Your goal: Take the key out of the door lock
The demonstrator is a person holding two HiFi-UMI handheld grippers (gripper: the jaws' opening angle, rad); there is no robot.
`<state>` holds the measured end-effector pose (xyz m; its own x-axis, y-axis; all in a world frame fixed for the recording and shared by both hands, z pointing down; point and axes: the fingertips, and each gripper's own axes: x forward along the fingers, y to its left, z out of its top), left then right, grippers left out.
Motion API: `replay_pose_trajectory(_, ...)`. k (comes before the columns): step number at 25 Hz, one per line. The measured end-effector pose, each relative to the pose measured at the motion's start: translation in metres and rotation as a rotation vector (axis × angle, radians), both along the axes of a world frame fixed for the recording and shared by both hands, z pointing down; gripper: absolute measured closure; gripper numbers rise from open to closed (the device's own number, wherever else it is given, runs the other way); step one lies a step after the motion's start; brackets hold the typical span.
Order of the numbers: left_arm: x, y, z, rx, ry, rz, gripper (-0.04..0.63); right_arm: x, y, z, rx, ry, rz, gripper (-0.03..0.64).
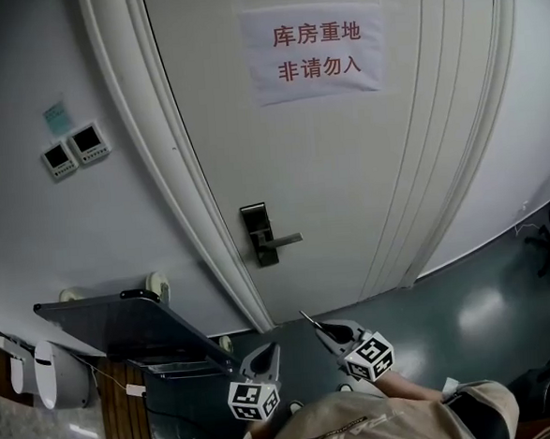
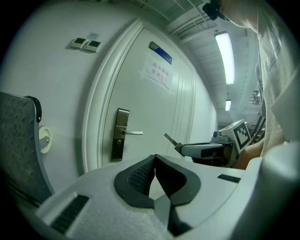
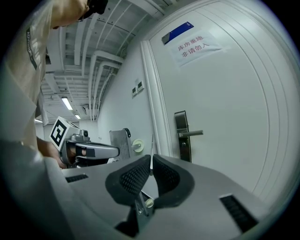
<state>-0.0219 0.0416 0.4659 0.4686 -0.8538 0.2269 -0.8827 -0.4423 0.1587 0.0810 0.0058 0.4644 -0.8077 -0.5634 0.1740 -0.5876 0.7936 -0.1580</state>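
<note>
- The key [image 1: 310, 320] is out of the lock. It is pinched in the right gripper [image 1: 328, 331], well short of the door [image 1: 346, 162], with its thin blade sticking out past the tips.
- In the right gripper view the key [image 3: 151, 152] shows only edge-on, as a narrow strip. Its head is buried between the dark pads, so the shape cannot be made out.
- The left gripper [image 1: 266, 353] is closed with nothing in it. In its own view the pad tips meet at the front, leaving only a small gap behind them.
- The lock plate [image 1: 257, 234] is a dark upright strip on the door with a lever handle [image 1: 284, 239] pointing right. The keyhole under the handle is too small to read.
- The person is cut off at the lower edge. Only a tan sleeve [image 1: 383, 422] shows behind the two marker cubes.
- A grey flat board [image 1: 132, 325] with a black rim stands left of the door frame, tilted. Its lower part is lost behind the left gripper and the picture's edge.
- A round white fitting [image 1: 157, 283] on the wall peeps out just above that board.
- A paper sign [image 1: 315, 52] with red characters is taped high on the door.
- Two small wall panels [image 1: 73, 150] sit side by side on the pale wall to the left.
- The floor [image 1: 469, 313] is dark green and glossy, with light patches reflected in it.
- The right gripper view shows bare pipes and strip lights on the ceiling.
</note>
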Motion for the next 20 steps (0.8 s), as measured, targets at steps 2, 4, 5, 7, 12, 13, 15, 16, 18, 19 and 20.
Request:
replay_pose_trajectory(2,-0.002,-0.005,-0.002,0.004,-0.003,0.014,0.586,-0.001,-0.002,-0.001,-0.003,0.001,0.01,0.597)
replay_pose_trajectory(4,-0.003,-0.011,-0.007,0.017,-0.002,0.027,0.586,-0.002,-0.004,0.001,-0.007,0.012,0.015,0.597)
replay_pose_trajectory(5,-0.004,-0.014,-0.009,0.024,-0.003,0.034,0.586,-0.004,-0.006,0.0,-0.004,0.015,0.017,0.597)
replay_pose_trajectory(7,-0.003,-0.016,-0.013,0.032,-0.003,0.049,0.586,-0.007,-0.008,-0.001,0.002,0.016,0.019,0.597)
replay_pose_trajectory(12,-0.008,-0.016,-0.019,0.04,-0.013,0.053,0.586,-0.014,-0.011,-0.009,0.027,0.006,0.018,0.597)
replay_pose_trajectory(13,-0.009,-0.016,-0.019,0.041,-0.012,0.048,0.586,-0.014,-0.012,-0.009,0.029,0.008,0.019,0.597)
replay_pose_trajectory(15,-0.011,-0.013,-0.016,0.037,-0.008,0.038,0.586,-0.012,-0.01,-0.003,0.018,0.021,0.016,0.597)
replay_pose_trajectory(16,-0.012,-0.012,-0.015,0.033,-0.007,0.035,0.586,-0.012,-0.008,-0.001,0.013,0.028,0.014,0.597)
replay_pose_trajectory(18,-0.013,-0.008,-0.011,0.022,-0.005,0.032,0.586,-0.013,-0.005,0.002,0.009,0.034,0.008,0.597)
replay_pose_trajectory(19,-0.013,-0.007,-0.01,0.017,-0.003,0.032,0.586,-0.014,-0.005,0.002,0.01,0.034,0.007,0.597)
replay_pose_trajectory(20,-0.013,-0.006,-0.008,0.014,-0.003,0.033,0.586,-0.014,-0.005,0.002,0.013,0.034,0.008,0.597)
